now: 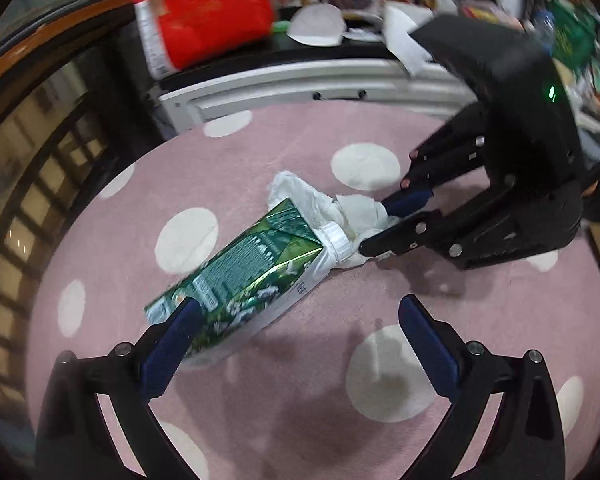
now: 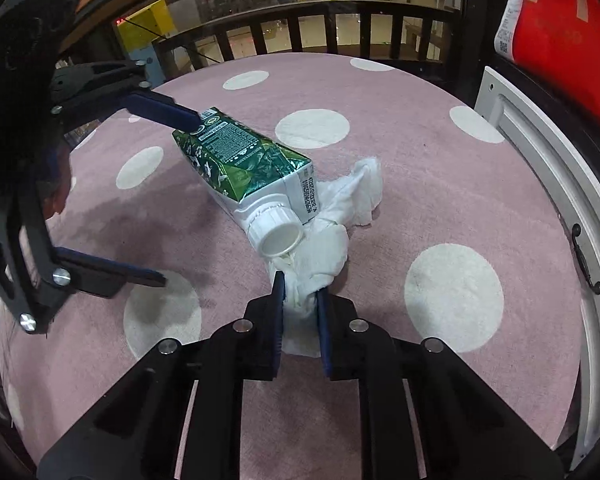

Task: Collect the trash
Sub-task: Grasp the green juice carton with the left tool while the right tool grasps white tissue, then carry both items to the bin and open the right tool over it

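Right wrist: right tongs (image 2: 300,286) pinch tissue (image 2: 324,248) beside carton (image 2: 244,160).

the right gripper (image 2: 300,288) tilts steeply down, its jaws pinched on a tissue (image 2: 324,252). the left gripper (image 1: 296,316) also tilts down (jaws spread wide), one finger (image 1: 180,320) beside a carton (image 1: 240,272).

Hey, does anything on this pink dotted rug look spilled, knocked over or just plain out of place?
Yes. A green carton lies on its side on the pink rug, cap end resting on a crumpled white tissue. A darker patch beside the carton could be shadow or damp; I cannot tell. The right gripper is shut on the tissue.
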The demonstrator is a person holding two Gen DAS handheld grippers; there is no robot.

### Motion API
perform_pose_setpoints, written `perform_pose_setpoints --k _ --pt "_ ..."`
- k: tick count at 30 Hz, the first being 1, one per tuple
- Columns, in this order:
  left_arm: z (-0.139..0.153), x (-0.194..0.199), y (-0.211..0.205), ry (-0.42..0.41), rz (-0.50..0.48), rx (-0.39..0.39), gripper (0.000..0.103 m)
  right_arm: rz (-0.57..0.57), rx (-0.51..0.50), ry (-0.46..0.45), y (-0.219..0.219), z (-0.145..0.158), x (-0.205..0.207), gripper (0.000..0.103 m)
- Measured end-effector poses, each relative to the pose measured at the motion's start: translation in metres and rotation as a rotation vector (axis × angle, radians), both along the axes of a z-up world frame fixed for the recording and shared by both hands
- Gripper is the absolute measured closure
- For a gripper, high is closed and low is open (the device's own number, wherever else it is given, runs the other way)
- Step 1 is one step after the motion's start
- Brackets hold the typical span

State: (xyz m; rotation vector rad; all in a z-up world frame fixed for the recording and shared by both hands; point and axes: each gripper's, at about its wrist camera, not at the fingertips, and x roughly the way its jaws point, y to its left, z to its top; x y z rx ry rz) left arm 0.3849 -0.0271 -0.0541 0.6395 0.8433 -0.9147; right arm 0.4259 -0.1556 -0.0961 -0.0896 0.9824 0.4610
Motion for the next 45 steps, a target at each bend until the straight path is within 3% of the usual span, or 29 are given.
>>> perform_pose_setpoints --k 4,9,14,17,24,27,32,39,45 --pt "-0.01 0.007 -0.016 -0.055 -0.075 0.103 0.006 -0.011 0.019 0.011 -0.004 0.0 0.0 0.088" --pt "-0.014 0.026 -0.032 -0.13 -0.073 0.229 0.006 -0.022 0.035 0.012 -0.005 0.002 0.0 0.088" --pt "-0.03 0.029 -0.038 -0.141 -0.122 0.356 0.017 -0.038 0.05 0.006 -0.012 0.003 -0.006 0.088" --pt "-0.024 0.032 -0.032 -0.088 -0.102 0.309 0.035 -0.06 0.064 -0.003 -0.022 0.006 -0.01 0.088" --pt "-0.013 0.015 -0.011 -0.132 0.061 0.219 0.051 -0.121 0.098 -0.039 -0.041 0.018 -0.028 0.088" --pt "-0.006 0.006 -0.002 -0.166 0.159 0.159 0.052 -0.137 0.099 -0.059 -0.045 0.023 -0.042 0.088" --pt "0.011 -0.023 0.021 -0.152 0.303 0.0 0.052 -0.152 0.099 -0.088 -0.053 0.032 -0.069 0.088" --pt "0.035 -0.068 0.027 -0.077 0.419 -0.214 0.052 -0.187 0.125 -0.116 -0.077 0.043 -0.109 0.088" --pt "0.045 -0.103 0.001 -0.01 0.434 -0.385 0.051 -0.249 0.122 -0.132 -0.114 0.044 -0.148 0.088"
